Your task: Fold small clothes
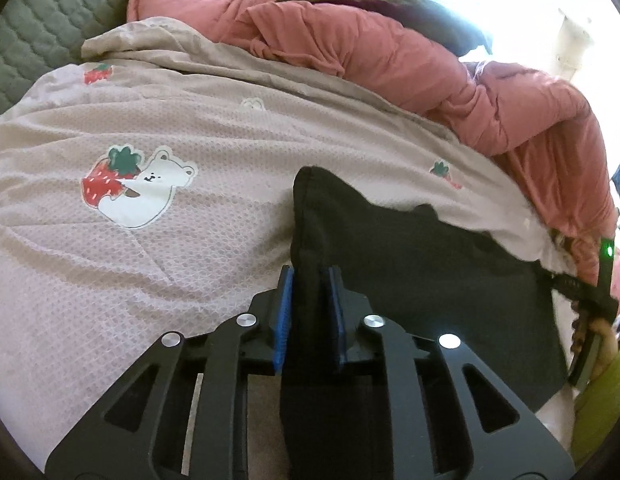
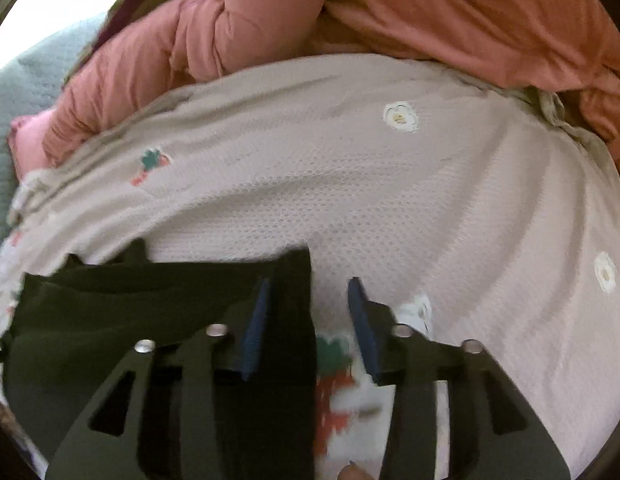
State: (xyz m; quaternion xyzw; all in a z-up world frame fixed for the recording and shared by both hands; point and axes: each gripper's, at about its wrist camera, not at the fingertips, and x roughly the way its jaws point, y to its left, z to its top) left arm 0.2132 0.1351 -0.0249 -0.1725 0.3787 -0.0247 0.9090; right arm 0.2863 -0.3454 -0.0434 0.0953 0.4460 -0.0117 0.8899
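Left gripper point(image 1: 308, 280) is clamped on the black garment's point(image 1: 410, 272) left edge; right gripper point(image 2: 308, 292) is parted, the garment's right edge point(image 2: 294, 320) against one pad only; garment lies near on the blanket point(image 1: 190, 260); if lifted now, the right corner could be dropped and the fold skewed.

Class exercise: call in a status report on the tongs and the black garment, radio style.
Left tongs shut on black garment. Right tongs open, garment edge between pads. Garment flat on printed bedspread. Nothing in the way.

One black garment point(image 1: 422, 272), one printed blanket point(image 1: 190, 240), one pink quilt point(image 1: 450, 76), two grippers.
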